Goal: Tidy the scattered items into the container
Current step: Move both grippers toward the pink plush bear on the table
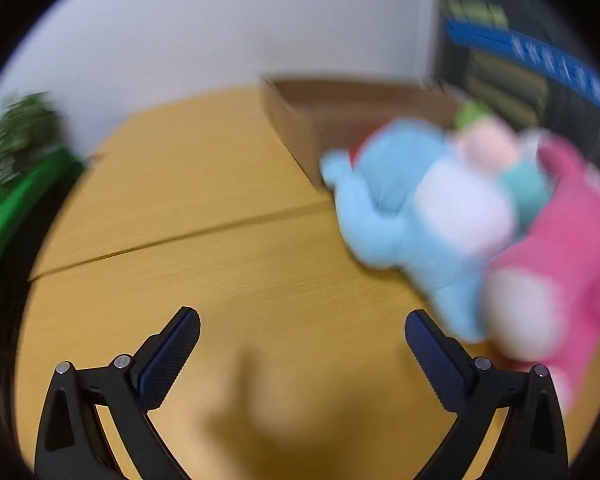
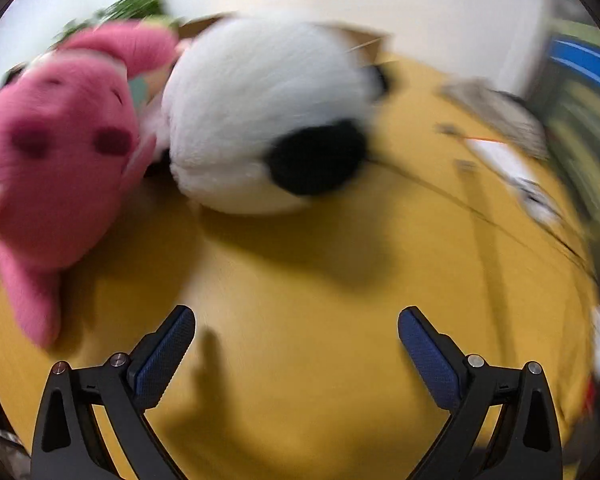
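Observation:
Both views are motion-blurred. In the left wrist view a light blue plush (image 1: 404,216) and a pink plush (image 1: 560,264) lie on the yellow wooden table (image 1: 220,264), right of my left gripper (image 1: 302,324), which is open and empty. A brown cardboard box (image 1: 296,120) stands behind them, with a small pink and green toy (image 1: 488,140) at its edge. In the right wrist view a white and black plush (image 2: 268,120) and the pink plush (image 2: 56,152) lie ahead of my right gripper (image 2: 296,322), open and empty. The box (image 2: 364,46) is mostly hidden behind them.
A green plant (image 1: 16,140) and green surface sit at the table's far left, by a white wall. Papers and a grey flat object (image 2: 500,120) lie at the right of the table. A dark shelf with a blue band (image 1: 540,56) stands at the far right.

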`<state>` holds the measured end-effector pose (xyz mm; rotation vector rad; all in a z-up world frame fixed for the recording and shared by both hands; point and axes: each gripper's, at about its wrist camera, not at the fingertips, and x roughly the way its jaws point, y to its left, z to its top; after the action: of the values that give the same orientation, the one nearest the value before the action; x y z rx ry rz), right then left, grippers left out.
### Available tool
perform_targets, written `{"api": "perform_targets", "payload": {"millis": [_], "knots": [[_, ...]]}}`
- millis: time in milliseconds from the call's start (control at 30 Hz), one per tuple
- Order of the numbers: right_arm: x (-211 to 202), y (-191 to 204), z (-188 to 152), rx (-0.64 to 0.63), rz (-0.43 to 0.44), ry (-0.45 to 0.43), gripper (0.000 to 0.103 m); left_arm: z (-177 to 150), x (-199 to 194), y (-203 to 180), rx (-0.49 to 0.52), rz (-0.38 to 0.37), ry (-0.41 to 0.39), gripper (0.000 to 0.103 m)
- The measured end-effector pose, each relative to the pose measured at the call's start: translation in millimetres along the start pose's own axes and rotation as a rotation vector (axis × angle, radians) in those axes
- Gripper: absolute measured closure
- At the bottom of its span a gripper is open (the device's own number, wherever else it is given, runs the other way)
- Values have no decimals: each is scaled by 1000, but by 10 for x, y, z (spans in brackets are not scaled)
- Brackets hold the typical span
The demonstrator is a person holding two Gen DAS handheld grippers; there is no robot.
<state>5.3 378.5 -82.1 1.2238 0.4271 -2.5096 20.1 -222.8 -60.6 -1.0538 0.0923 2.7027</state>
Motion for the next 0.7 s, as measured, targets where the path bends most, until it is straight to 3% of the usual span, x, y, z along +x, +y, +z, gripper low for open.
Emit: {"api": "perform_targets", "payload": {"millis": [133,267,333,433,533,700], "knots": [[-899,55,-67,159,-55,-205,0,-61,-793,-370,-169,81,-95,1],[-1312,633,58,240,-39,-373,0,14,-1079,-754,-211,-48,-100,1],[-1360,973,228,264,3,-392,0,55,-1068,-1059,-207,-103,-107,1],[-1260,1428,411,315,87,-376,0,102,-1041,-1445,-184,-116,-123,1],[-1224,1782,411,359,63,-340,0,70,-989,-1686,-190,-114,-111,1],[-1151,1922,349,371,-2,-299,0,18,-931,-1923,-156,-93,-95,1]]}}
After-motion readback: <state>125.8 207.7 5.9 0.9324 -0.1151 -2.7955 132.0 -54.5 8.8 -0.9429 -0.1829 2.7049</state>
